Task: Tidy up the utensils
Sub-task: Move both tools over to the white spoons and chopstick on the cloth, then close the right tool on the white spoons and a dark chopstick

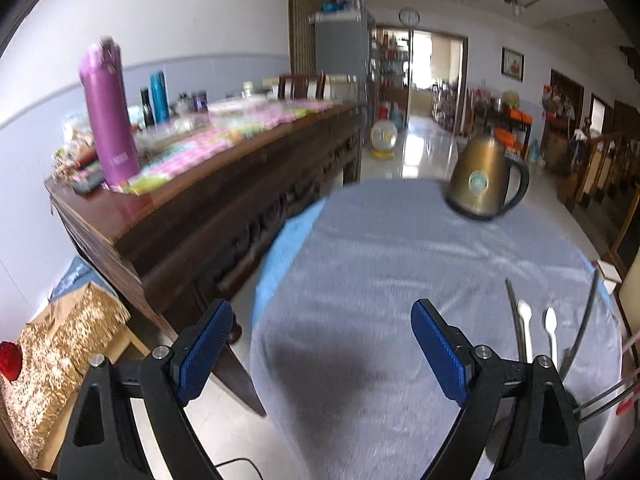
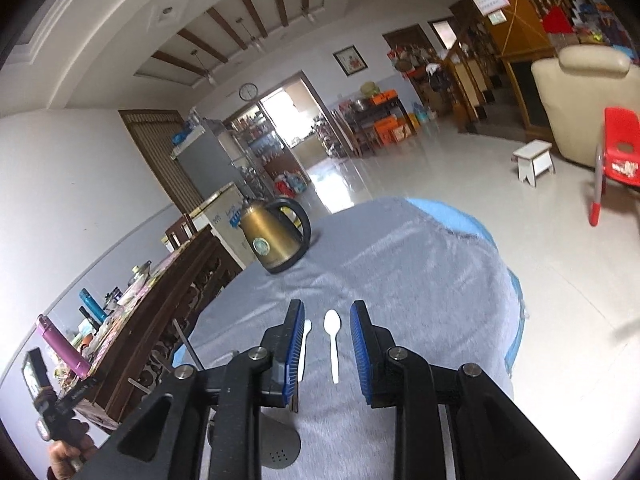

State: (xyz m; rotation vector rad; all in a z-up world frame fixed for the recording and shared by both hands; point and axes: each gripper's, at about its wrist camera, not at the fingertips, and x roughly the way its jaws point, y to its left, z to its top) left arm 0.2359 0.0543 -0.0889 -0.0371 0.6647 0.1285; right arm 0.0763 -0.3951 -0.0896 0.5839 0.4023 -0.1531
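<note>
Two white plastic spoons lie side by side on the grey tablecloth (image 2: 420, 280). In the right wrist view one spoon (image 2: 332, 344) lies between the fingers of my right gripper (image 2: 327, 356), which is open above it; the other spoon (image 2: 303, 350) is partly hidden behind the left finger. In the left wrist view both spoons (image 1: 526, 326) (image 1: 551, 330) lie at the right, beside long metal utensils (image 1: 516, 316). My left gripper (image 1: 320, 356) is open and empty over the cloth's left part (image 1: 380, 260).
A brass kettle (image 1: 482, 178) (image 2: 274, 236) stands at the table's far end. A metal perforated utensil (image 2: 280, 446) lies below my right gripper. A dark wooden sideboard (image 1: 192, 208) with a purple flask (image 1: 108, 116) runs along the left. A red chair (image 2: 620, 148) stands on the floor at right.
</note>
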